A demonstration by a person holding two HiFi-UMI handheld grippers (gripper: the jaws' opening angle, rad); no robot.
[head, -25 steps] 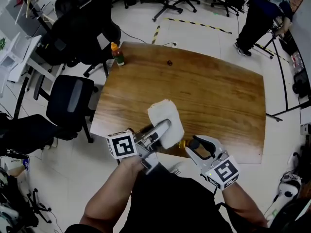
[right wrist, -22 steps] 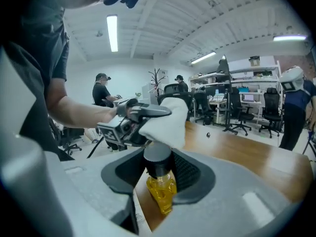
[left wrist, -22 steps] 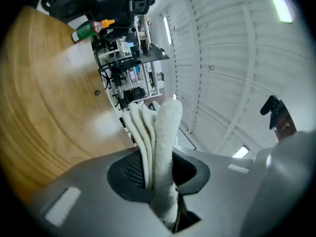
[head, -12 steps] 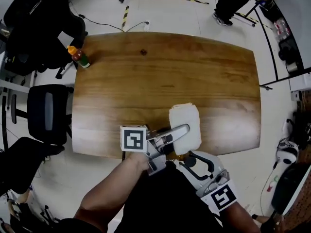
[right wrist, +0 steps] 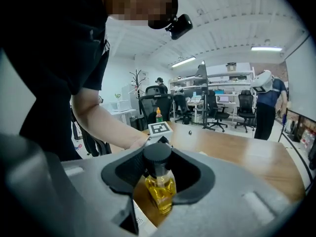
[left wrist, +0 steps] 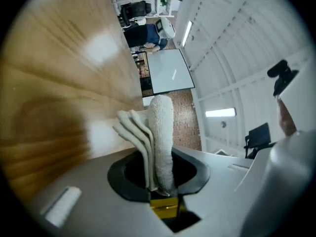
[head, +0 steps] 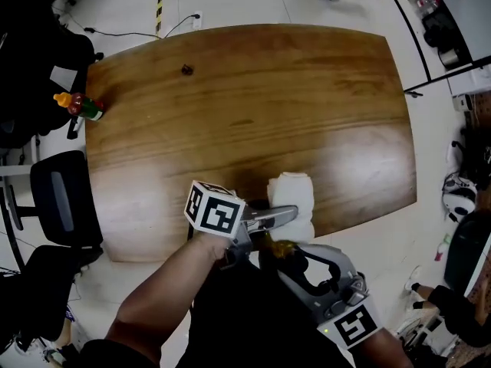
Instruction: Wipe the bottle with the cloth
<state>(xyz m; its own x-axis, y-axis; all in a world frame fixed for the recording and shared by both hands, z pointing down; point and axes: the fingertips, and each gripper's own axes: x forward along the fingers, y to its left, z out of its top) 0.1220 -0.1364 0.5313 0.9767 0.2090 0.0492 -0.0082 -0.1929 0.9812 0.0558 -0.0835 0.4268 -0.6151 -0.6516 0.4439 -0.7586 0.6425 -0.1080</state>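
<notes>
Head view, from the left: a spare bottle (head: 77, 104) with an orange cap stands at the far left corner of the table (head: 253, 90), well apart from the work. At the near edge, the left gripper (head: 280, 215) reaches in from the person's forearm, its jaws closed on a folded white cloth (head: 292, 202) that lies over the table's edge. Just below the cloth, off the table, the bottle (head: 280, 248) of yellow liquid sits in the right gripper (head: 290, 255).

Left gripper view shows the left gripper (left wrist: 160, 174) pinching the cloth (left wrist: 158, 137) tight, folds standing up between the pads, with the yellow bottle (left wrist: 165, 209) right under the cloth's lower end; they seem to touch.

Right gripper view shows the right gripper (right wrist: 159, 169) partly closed, both pads pressed on the neck of the bottle (right wrist: 159, 181) under its black cap, the bottle upright over the table (right wrist: 237, 154).
</notes>
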